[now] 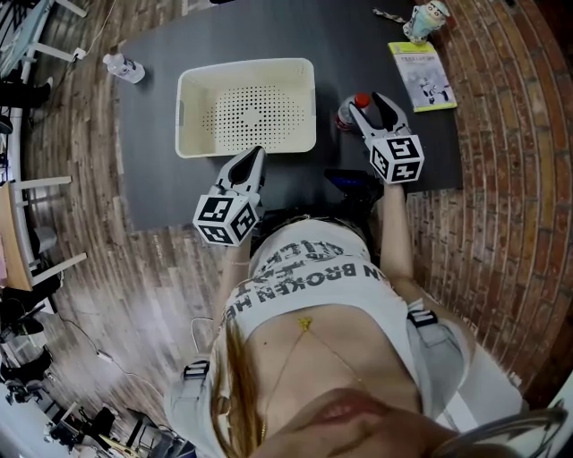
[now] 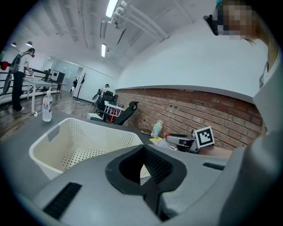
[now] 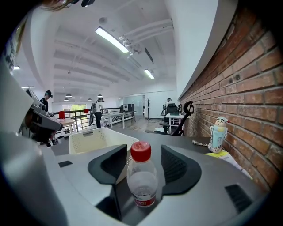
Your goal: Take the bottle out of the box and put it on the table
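Now on the desk: the red-capped bottle [image 3: 141,175] stands upright between the spread jaws of the right tool [image 1: 368,105].

Neither pad presses on the bottle, which sits on the dark desk [image 1: 161,116] just right of the empty white perforated basket [image 1: 246,64]. The person's right forearm reaches straight forward, its tool tipped slightly downward. The left tool [image 1: 252,159], jaws closed on nothing, points the same way from the basket's near rim. A yellow booklet [image 1: 423,76] and a small figurine [image 1: 428,20] lie near the brick wall.
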A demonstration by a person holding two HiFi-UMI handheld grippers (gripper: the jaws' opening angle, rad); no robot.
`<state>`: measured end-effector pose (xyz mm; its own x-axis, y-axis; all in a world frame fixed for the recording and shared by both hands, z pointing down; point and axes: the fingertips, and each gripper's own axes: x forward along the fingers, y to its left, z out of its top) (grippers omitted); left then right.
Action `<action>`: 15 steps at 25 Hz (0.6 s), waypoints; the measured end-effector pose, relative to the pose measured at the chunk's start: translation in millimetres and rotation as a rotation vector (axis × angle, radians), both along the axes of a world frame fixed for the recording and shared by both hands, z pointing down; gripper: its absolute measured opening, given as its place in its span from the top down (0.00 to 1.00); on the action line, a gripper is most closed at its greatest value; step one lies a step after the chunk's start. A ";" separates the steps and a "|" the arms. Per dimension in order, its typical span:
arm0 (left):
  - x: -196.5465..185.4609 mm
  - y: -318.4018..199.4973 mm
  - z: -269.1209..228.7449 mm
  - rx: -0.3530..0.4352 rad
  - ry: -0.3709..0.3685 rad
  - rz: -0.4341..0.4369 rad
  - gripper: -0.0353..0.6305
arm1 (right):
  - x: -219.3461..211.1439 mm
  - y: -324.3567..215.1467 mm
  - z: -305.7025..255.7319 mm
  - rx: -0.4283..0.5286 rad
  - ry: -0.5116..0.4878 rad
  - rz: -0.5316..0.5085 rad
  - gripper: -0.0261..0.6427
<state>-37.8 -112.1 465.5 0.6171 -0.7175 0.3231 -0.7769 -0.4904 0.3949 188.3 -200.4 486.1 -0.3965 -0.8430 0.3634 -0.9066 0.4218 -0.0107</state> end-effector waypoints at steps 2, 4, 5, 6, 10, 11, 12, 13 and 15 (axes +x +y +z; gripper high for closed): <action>-2.4 -0.7 -0.5 0.002 -0.001 0.000 0.94 | 2.2 3.2 -0.4 -0.005 0.006 0.004 0.63; -1.9 -0.2 1.0 0.003 -0.002 -0.001 0.94 | 7.4 7.6 0.3 -0.007 0.015 0.010 0.63; -1.7 -0.1 1.9 0.004 -0.002 -0.001 0.94 | 10.0 9.9 0.5 -0.009 0.019 0.014 0.63; -1.8 -0.2 2.8 0.003 -0.002 -0.001 0.94 | 12.1 12.1 0.3 -0.011 0.020 0.018 0.63; -3.1 -2.9 5.6 0.002 -0.006 -0.001 0.94 | 18.2 21.4 -7.7 0.004 0.025 0.039 0.64; -3.4 -3.8 6.2 0.002 -0.007 -0.002 0.94 | 19.7 23.8 -10.3 0.012 0.030 0.045 0.64; -3.4 -4.6 7.0 0.002 -0.009 -0.003 0.94 | 21.2 26.3 -12.3 0.020 0.036 0.051 0.64; -3.2 -4.9 7.8 0.002 -0.010 -0.003 0.94 | 23.0 29.1 -14.0 0.027 0.045 0.058 0.64; -2.5 -4.8 9.5 -0.001 -0.011 -0.001 0.94 | 25.8 34.6 -16.1 0.042 0.061 0.068 0.65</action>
